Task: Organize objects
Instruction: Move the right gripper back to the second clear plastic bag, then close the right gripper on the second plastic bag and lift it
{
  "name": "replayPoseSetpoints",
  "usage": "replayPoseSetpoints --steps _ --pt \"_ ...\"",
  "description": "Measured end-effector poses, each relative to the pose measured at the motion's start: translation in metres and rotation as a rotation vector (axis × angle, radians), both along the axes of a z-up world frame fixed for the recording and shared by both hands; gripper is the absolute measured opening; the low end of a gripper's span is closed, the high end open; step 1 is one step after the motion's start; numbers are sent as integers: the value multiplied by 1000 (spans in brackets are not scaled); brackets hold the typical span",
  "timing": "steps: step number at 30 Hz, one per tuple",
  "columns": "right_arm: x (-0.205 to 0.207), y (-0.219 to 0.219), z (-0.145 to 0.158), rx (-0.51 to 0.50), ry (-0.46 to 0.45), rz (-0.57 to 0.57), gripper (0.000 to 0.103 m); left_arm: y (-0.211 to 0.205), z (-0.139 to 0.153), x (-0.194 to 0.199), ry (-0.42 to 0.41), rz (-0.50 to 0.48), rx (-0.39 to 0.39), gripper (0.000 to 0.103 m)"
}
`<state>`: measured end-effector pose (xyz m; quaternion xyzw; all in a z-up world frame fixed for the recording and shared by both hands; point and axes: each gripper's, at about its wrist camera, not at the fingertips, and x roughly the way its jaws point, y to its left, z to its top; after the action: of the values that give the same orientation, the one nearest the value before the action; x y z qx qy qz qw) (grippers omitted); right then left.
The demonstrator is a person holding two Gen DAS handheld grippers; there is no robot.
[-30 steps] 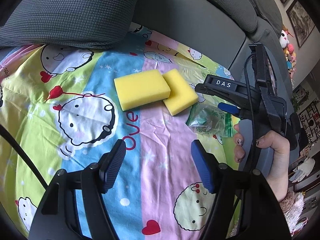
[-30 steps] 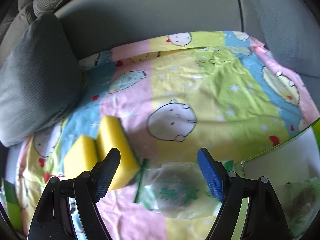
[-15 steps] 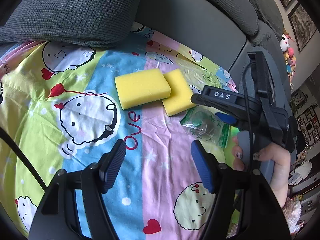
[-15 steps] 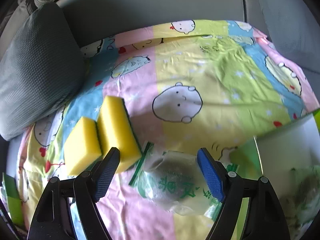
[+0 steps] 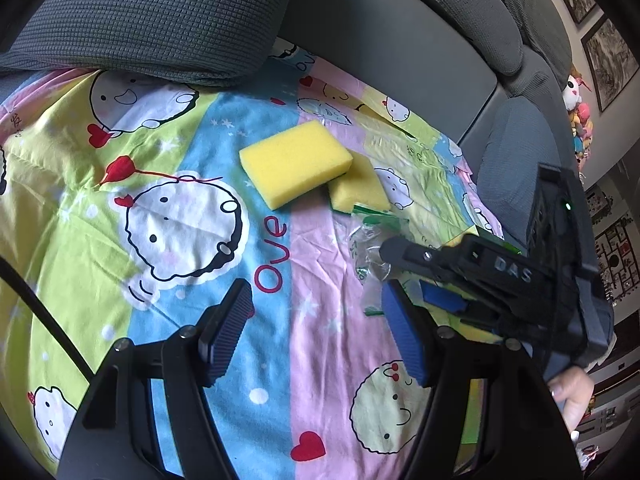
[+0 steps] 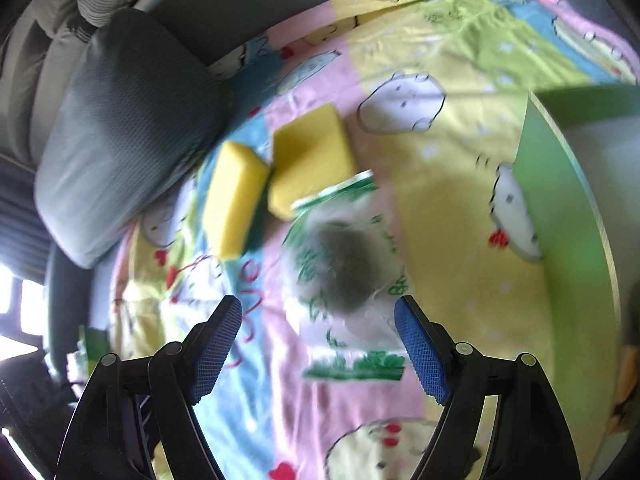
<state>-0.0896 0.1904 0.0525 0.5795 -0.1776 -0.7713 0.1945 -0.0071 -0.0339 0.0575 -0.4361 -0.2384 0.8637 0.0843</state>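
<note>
Clear plastic bag [image 6: 344,276] with green print and a dark lump inside, flat on cartoon-print sheet [image 5: 180,216], one end just touching the nearer of two yellow sponges [image 6: 312,160]. Right gripper [image 6: 318,340] poised above bag, jaws apart, pads off the plastic. Left gripper [image 5: 316,328] over bare sheet, jaws apart, holding nothing. Grey cushion [image 5: 160,20] beyond sponges. Green-sided box [image 6: 568,200] at right.

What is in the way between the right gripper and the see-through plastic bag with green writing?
Nothing that shows. The right gripper hangs open just above the clear plastic bag with green print, with only bare cartoon bedsheet around it. The two yellow sponges lie past the bag's far end, one touching it, not in the path.
</note>
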Motion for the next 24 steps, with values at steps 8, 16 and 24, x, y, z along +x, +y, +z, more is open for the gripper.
replayPoseSetpoints --steps 8,16,24 --pt "20 15 17 -64 58 -28 81 4 -2 -1 -25 -39 15 67" --pt "28 35 37 -5 151 -83 81 13 -6 -3 -51 -79 26 69" --pt "21 38 33 -5 158 -100 81 20 -15 -10 -60 -90 50 69"
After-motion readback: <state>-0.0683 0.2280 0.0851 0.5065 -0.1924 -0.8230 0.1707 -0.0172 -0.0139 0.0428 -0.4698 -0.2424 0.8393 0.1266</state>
